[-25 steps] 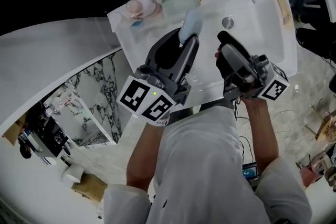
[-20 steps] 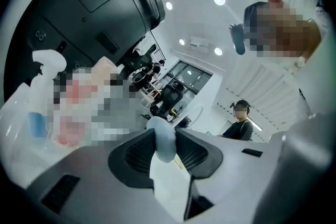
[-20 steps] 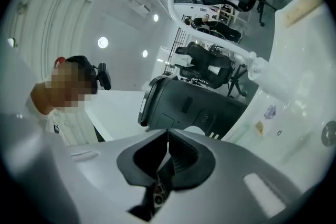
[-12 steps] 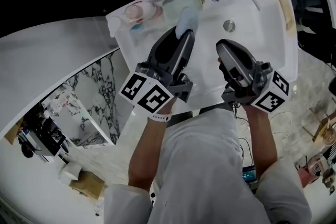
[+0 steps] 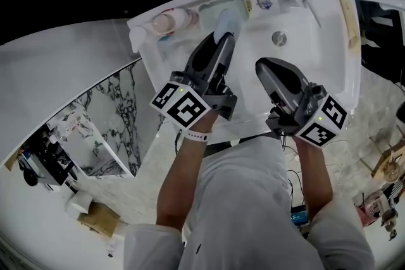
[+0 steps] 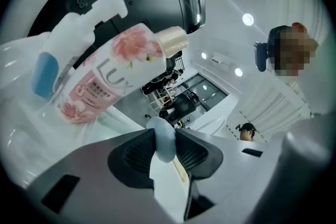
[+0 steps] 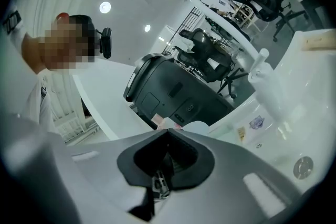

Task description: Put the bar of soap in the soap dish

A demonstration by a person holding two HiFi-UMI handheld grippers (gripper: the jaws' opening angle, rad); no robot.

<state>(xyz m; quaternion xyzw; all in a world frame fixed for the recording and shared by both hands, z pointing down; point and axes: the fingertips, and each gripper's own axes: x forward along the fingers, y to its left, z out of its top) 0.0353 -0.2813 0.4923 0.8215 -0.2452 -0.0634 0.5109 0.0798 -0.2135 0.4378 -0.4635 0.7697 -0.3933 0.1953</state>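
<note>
LUX reads across the pink floral label of a pump bottle (image 6: pixel 107 84) at far left. Smaller print beneath is illegible.

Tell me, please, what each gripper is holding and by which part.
The left gripper pinches the pale blue bar of soap by one end; the right gripper is shut on nothing.

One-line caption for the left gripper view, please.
Left gripper clamps the pale blue soap bar, pink pump bottle ahead.

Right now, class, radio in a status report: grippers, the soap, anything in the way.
Left gripper shut on soap bar. Right gripper shut, empty. Soap bar close to soap dish, not yet released. Pump bottle beside dish.
</note>
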